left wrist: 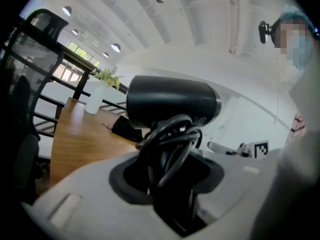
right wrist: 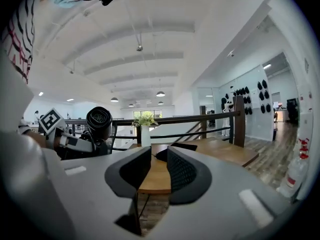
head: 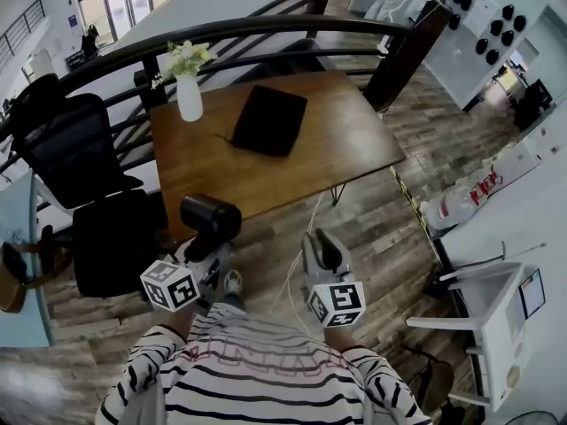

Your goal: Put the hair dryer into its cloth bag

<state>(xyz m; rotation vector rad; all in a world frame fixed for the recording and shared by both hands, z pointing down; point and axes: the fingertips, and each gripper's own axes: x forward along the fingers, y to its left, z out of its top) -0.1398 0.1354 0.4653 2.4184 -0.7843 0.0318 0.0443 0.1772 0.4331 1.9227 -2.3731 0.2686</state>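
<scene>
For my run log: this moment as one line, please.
left gripper: holds hair dryer | right gripper: open, empty | cloth bag: on table

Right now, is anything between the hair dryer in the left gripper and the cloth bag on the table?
Nothing visible. Only bare table lies between the hair dryer and the cloth bag; the vase stands apart, left of the bag.
</scene>
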